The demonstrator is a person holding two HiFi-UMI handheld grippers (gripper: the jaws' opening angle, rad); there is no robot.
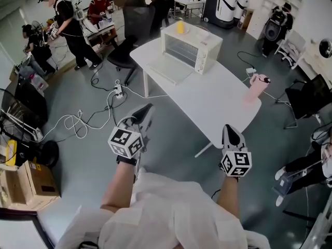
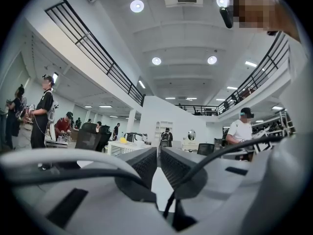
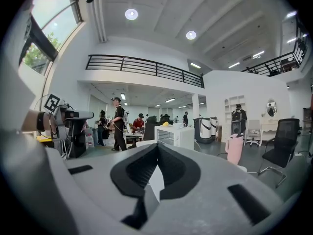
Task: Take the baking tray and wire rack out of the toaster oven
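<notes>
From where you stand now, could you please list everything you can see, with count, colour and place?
table: one, white, middle of the room
toaster oven: one, white, far end of the table, door lowered open
yellow object: one, yellow, on top of the toaster oven, too small to identify
pink object: one, pink, table's right edge
office chairs: at least two, black, one beyond the table's left, one at far right
cables: several, white and black, floor left of the table
cardboard box: at least one, brown, lower left
people: at least three, far left
left gripper: one, grey, jaws shut, empty
right gripper: one, grey, jaws shut, empty
</notes>
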